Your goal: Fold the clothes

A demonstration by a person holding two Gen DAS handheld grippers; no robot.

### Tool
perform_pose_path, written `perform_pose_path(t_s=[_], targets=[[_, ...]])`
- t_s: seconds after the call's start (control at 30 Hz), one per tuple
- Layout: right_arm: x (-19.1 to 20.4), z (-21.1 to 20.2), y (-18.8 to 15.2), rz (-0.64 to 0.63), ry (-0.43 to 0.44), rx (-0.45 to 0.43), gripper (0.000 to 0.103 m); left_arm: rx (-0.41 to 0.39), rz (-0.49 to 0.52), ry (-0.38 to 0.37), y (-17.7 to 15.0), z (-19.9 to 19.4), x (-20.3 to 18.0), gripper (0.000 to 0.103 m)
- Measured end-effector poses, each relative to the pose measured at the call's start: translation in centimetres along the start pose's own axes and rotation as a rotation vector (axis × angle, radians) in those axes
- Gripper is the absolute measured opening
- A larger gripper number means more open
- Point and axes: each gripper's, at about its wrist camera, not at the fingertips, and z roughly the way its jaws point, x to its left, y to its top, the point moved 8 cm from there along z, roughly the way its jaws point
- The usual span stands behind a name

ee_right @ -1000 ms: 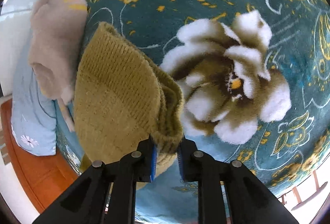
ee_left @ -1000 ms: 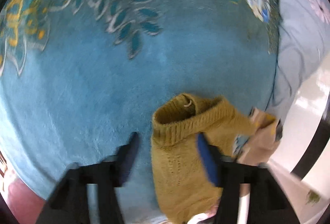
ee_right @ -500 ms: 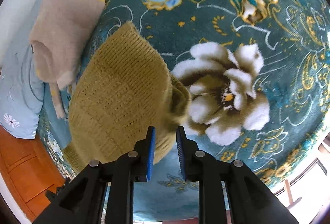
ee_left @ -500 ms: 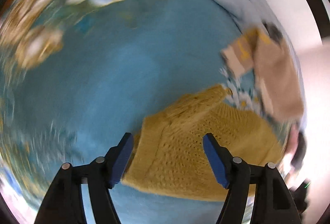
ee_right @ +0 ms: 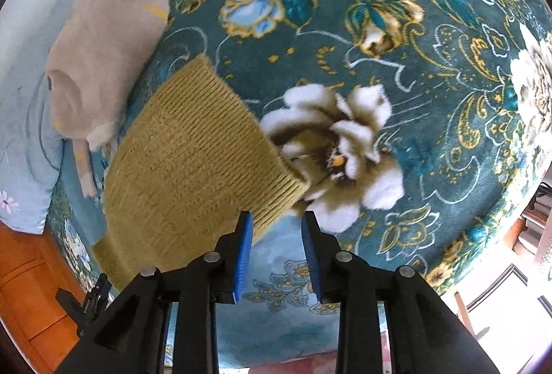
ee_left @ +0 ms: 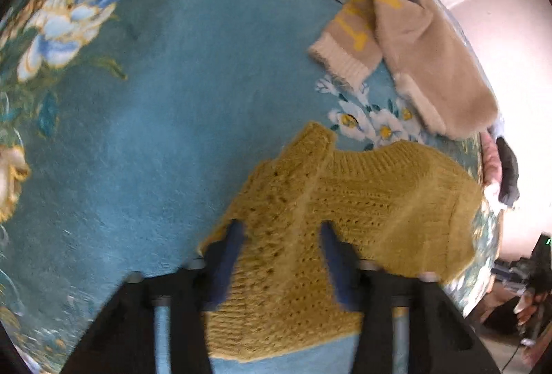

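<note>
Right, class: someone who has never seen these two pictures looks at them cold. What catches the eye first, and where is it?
The mustard-yellow sweater stands out, lying on the teal flowered blanket just ahead of the left gripper, whose jaws stand open over its knit. Beyond it, toward the blanket's far edge, lies a fluffy beige sweater. In the right view, a big white flower on the blanket sits beside the yellow sweater's ribbed hem, in front of the open right gripper.

Two close downward wrist views, shared yellow sweater (ee_left: 345, 201) (ee_right: 186, 167).
</note>
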Motion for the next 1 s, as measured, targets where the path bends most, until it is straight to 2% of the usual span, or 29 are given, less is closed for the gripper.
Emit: perform_pose_path(t_s=[0.07, 0.13, 0.2, 0.23, 0.3, 0.33, 0.37, 0.4, 0.5, 0.6, 0.67, 0.7, 0.73, 0.77, 0.9, 1.0], targets=[[1.0, 0.3, -0.6, -0.02, 0.006, 0.011, 0.03, 0.052, 0.055, -0.026, -0.3, 0.4, -0.8, 0.028], [2.2, 0.7, -1.1, -0.039, 0.011, 0.019, 0.03, 0.09, 0.102, 0.013, -0.5, 1.5, -0.9, 0.029], [2.9, 0.9, -1.6, -0.051, 0.014, 0.023, 0.03, 0.087, 0.098, 0.051, -0.5, 1.8, -0.2, 0.031], [3.2, 0.9, -1.8, -0.056, 0.016, 0.026, 0.03, 0.067, 0.073, 0.043, -0.2, 1.6, 0.2, 0.031], [3.8, 1.0, -2.2, -0.073, 0.021, 0.027, 0.03, 0.016, 0.009, 0.01, 0.4, 1.0, 0.9, 0.04], [3.8, 0.9, -2.3, -0.076, 0.017, 0.026, 0.03, -0.009, -0.023, -0.006, 0.8, 0.7, 1.3, 0.06], [3.8, 0.9, -2.5, -0.079, 0.014, 0.026, 0.03, -0.034, -0.039, -0.003, 1.1, 0.6, 1.7, 0.073], [3.8, 0.9, -2.6, -0.081, 0.01, 0.025, 0.03, -0.041, -0.041, 0.001, 1.1, 0.6, 2.1, 0.073], [3.3, 0.9, -3.0, -0.064, -0.002, 0.024, 0.03, 0.014, -0.044, -0.014, 0.8, 2.8, 2.4, 0.073], [2.8, 1.0, -3.6, -0.057, -0.018, 0.029, 0.03, 0.015, -0.025, -0.047, 0.4, 3.2, 1.8, 0.071], [2.5, 1.1, -4.0, -0.049, -0.027, 0.033, 0.031, 0.014, -0.005, -0.08, 0.0, 2.8, 1.2, 0.067], [2.5, 1.2, -4.1, -0.045, -0.03, 0.035, 0.031, 0.018, 0.011, -0.093, -0.1, 2.7, 0.8, 0.055], [2.5, 1.4, -4.2, -0.041, -0.031, 0.038, 0.031, 0.025, 0.035, -0.093, -0.3, 2.7, 0.4, 0.037], [2.5, 1.5, -4.3, -0.037, -0.033, 0.041, 0.031, 0.032, 0.062, -0.089, -0.5, 2.7, 0.1, 0.026], [3.3, 2.3, -5.0, -0.047, -0.033, 0.057, 0.031, 0.052, 0.141, -0.123, -1.2, 2.3, -1.5, 0.026], [4.2, 2.8, -5.5, -0.068, -0.034, 0.072, 0.031, 0.075, 0.112, -0.134, -1.6, 2.1, -0.8, 0.026]])
